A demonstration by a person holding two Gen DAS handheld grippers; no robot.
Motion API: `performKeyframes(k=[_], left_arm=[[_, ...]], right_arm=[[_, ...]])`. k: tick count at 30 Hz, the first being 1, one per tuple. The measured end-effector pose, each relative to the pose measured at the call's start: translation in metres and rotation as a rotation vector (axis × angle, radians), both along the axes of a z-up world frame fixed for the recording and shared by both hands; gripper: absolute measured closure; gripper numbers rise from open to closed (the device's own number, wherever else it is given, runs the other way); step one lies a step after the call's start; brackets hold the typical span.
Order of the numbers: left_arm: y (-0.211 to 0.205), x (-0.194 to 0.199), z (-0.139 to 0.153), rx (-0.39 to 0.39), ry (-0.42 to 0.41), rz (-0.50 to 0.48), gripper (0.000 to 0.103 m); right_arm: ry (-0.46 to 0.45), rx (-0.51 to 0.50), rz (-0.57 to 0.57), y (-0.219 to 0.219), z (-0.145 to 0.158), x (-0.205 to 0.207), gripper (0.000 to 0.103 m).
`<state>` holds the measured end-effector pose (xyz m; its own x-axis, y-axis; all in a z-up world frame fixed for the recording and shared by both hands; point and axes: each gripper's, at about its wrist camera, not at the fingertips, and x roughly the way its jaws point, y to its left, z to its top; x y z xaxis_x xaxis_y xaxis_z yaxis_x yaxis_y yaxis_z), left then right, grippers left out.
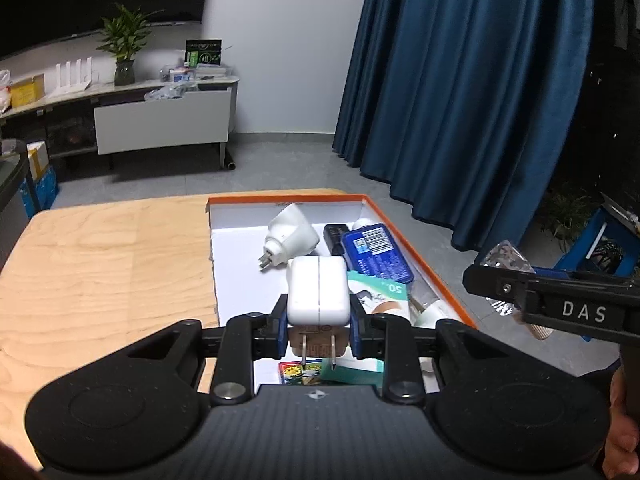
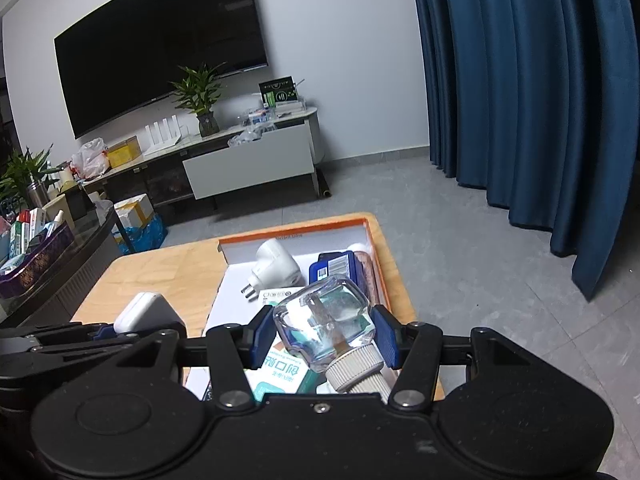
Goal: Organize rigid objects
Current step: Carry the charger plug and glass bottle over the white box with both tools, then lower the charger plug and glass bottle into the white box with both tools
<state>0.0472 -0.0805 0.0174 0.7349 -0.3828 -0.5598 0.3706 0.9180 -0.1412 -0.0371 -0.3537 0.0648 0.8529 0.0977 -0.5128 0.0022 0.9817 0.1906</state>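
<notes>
My left gripper [image 1: 319, 330] is shut on a white square charger [image 1: 318, 294], prongs toward the camera, held above the near end of the orange-rimmed white box [image 1: 288, 199]. My right gripper [image 2: 322, 340] is shut on a clear glass bottle [image 2: 326, 322] with a ribbed beige cap, held over the same box [image 2: 296, 230]. The right gripper also shows in the left wrist view [image 1: 516, 304], to the right of the box. The charger shows in the right wrist view [image 2: 140, 312], at the left. In the box lie a white cone-shaped plug adapter [image 1: 290, 234], a blue tin [image 1: 376, 254] and a teal-and-white packet [image 1: 380, 298].
The box sits on the right part of a light wooden table [image 1: 100, 264]. Blue curtains [image 1: 460, 100] hang at the right over a grey floor. A TV cabinet [image 2: 248, 160] with a plant stands against the far wall. A dark side table with a basket of items [image 2: 32, 248] is at the left.
</notes>
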Motion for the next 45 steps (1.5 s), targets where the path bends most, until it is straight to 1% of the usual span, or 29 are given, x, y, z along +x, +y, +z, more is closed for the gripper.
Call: performKeyframes(k=[4, 11, 21, 28, 32, 45], left_arm=[[-0.001, 0.004, -0.003, -0.006, 0.01, 0.001, 0.074], [-0.006, 0.009, -0.002, 0.011, 0.006, -0.008, 0.074], [-0.02, 0.039, 0.002, 0.003, 0.01, -0.022, 0.074], [-0.033, 0.052, 0.001, 0.016, 0.009, -0.045, 0.074], [-0.039, 0.058, -0.002, 0.019, 0.025, -0.051, 0.074], [-0.047, 0.072, -0.008, 0.027, 0.055, -0.06, 0.074]], right_arm=[[0.011, 0.012, 0.006, -0.002, -0.004, 0.008, 0.04], [0.018, -0.005, 0.027, 0.002, -0.001, 0.026, 0.04], [0.039, -0.006, 0.045, -0.002, 0.006, 0.071, 0.04], [0.041, -0.017, 0.053, -0.001, 0.012, 0.1, 0.039], [0.044, -0.022, 0.06, -0.001, 0.014, 0.115, 0.039], [0.081, -0.018, 0.069, 0.0, 0.005, 0.148, 0.039]])
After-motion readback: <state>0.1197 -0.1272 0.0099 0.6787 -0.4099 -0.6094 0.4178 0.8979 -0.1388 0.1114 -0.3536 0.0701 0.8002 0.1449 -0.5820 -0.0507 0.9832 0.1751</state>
